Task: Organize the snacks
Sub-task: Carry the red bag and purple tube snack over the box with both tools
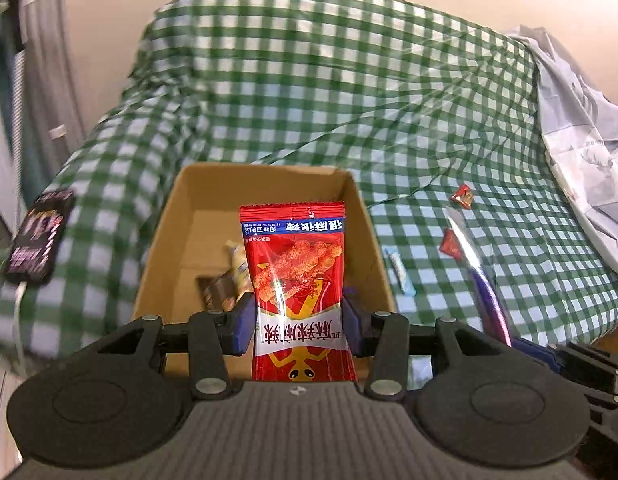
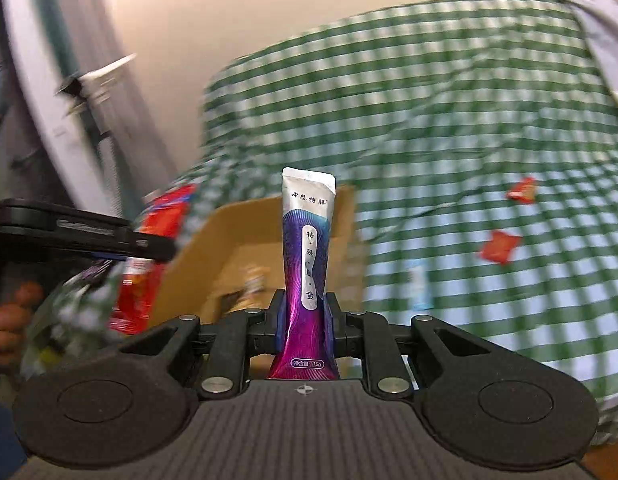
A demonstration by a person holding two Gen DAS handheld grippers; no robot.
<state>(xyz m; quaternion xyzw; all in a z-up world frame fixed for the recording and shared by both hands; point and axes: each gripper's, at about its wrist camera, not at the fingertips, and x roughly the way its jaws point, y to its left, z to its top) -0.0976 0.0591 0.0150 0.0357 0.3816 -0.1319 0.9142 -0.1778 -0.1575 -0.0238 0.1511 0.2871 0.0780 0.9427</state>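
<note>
Left hand-held gripper [image 1: 299, 320] clamped a red snack bag [image 1: 295, 276], right hand-held gripper [image 2: 305, 320] pinched a purple sachet [image 2: 307, 264], both aimed at the cardboard box [image 1: 197, 216] lower center, probably for dropping in.

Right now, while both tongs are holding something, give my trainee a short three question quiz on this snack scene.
1. True or false: the left tongs grip a red snack packet.
2. What do the right tongs hold? A) a candy bar B) a slim purple and silver sachet C) a phone
3. Fill in: the cardboard box sits on a green and white ____ cloth.

Key
1. True.
2. B.
3. Checked.
</note>
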